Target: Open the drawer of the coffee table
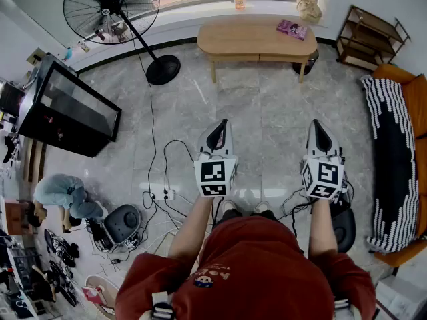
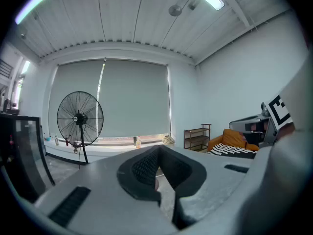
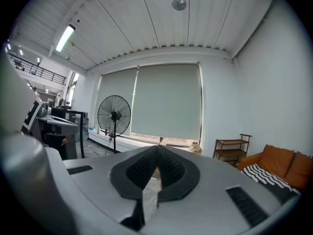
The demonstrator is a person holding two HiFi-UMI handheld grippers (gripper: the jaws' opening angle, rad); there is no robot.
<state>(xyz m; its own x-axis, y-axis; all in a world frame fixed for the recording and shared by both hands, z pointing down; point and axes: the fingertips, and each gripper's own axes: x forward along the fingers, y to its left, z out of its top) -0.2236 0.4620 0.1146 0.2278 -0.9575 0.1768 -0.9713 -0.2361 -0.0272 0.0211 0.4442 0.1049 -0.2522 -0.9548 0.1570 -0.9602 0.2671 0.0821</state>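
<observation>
The wooden coffee table [image 1: 257, 39] stands at the far side of the room, by the window wall, well away from both grippers. Its front face is too small here to make out a drawer. My left gripper [image 1: 220, 123] and right gripper [image 1: 315, 123] are held side by side over the grey tiled floor, pointing toward the table. In the left gripper view the left gripper [image 2: 157, 149] has its dark pads meeting at the tip with nothing between them. The right gripper [image 3: 157, 149] looks the same in its own view, shut and empty.
A pink book [image 1: 292, 29] lies on the table. A standing fan [image 1: 113, 9] and a black glass cabinet [image 1: 70, 105] are at the left. Cables [image 1: 167, 192] trail on the floor. An orange sofa [image 1: 393, 159] and a low shelf [image 1: 370, 35] are at the right. A person [image 1: 67, 195] crouches at the far left.
</observation>
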